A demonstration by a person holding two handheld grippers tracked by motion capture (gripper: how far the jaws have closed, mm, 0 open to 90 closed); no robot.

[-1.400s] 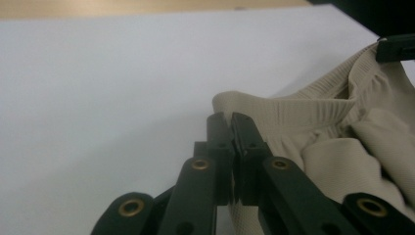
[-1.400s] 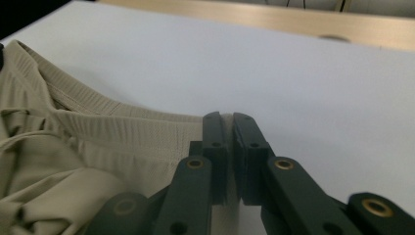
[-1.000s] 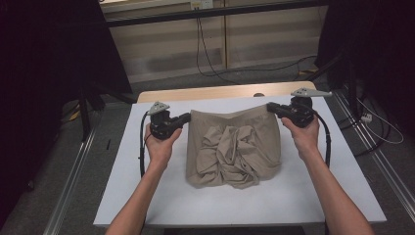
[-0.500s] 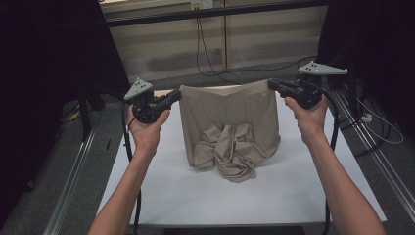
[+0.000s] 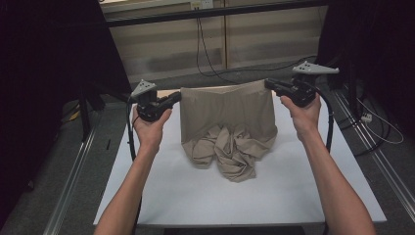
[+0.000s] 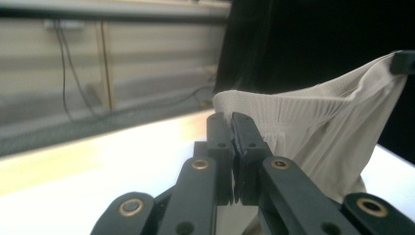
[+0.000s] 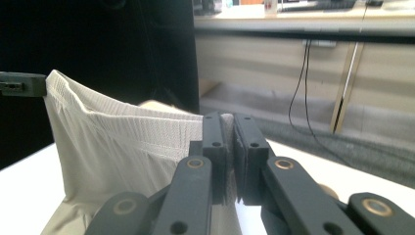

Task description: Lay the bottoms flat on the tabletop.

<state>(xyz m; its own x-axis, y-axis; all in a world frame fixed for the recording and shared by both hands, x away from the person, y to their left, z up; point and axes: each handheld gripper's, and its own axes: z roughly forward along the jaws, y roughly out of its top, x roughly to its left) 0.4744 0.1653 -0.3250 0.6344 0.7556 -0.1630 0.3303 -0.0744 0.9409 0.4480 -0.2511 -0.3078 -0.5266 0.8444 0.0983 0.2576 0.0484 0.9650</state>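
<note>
While lifted, beige shorts [image 5: 226,110] waistband corners between both grippers' fingers [image 6: 230,128].

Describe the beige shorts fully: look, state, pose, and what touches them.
The beige shorts look like thin woven fabric with a ribbed elastic waistband. They hang stretched by the waistband between the left tool and right tool, both shut on its ends. The crumpled legs rest bunched on the white table.

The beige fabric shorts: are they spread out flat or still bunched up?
Partly spread. The beige fabric shorts hang with the waistband stretched straight between both hand-held grippers, but the legs lie crumpled on the white table.
</note>
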